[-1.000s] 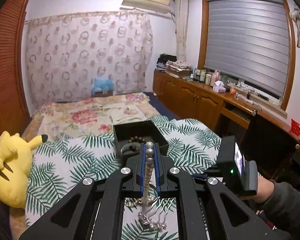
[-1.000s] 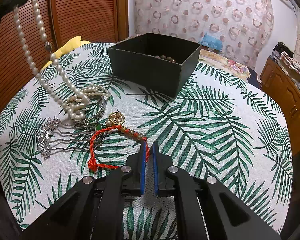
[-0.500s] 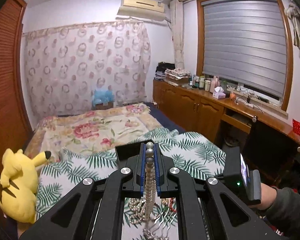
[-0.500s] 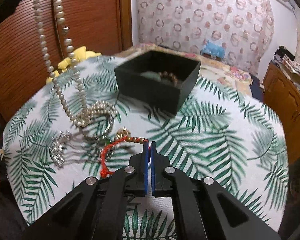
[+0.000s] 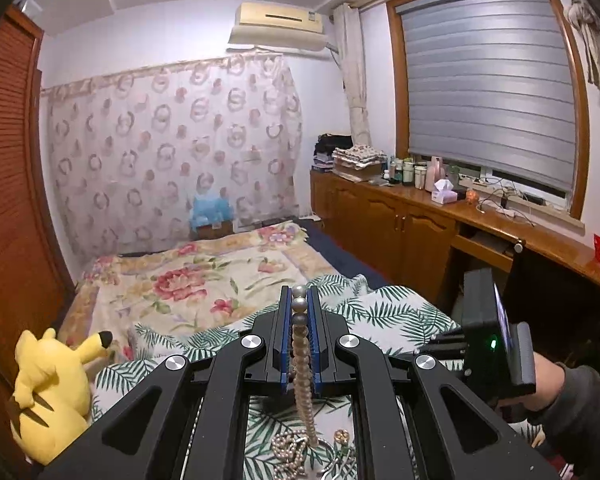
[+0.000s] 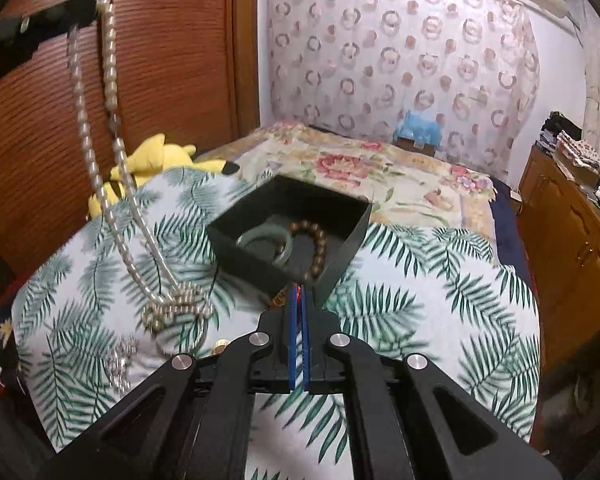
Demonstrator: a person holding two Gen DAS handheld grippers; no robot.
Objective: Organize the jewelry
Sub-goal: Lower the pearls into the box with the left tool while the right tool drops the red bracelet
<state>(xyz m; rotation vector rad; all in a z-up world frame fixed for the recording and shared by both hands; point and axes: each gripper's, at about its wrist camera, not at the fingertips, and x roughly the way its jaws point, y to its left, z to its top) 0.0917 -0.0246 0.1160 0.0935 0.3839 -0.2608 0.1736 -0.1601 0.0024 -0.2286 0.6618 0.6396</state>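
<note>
Carefully: your left gripper [image 5: 299,312] pinches the limp, swinging pearl necklace [image 6: 112,184] high; the right gripper [image 6: 299,304] nips the red cord bracelet [image 6: 298,290].

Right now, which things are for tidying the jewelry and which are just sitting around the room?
For the job:
- pearl necklace, held in the left gripper
- black box with a green bangle and brown bead bracelet inside
- right gripper, shut on something red

Just lying about:
- yellow plush toy
- tissue box
- air conditioner
</note>
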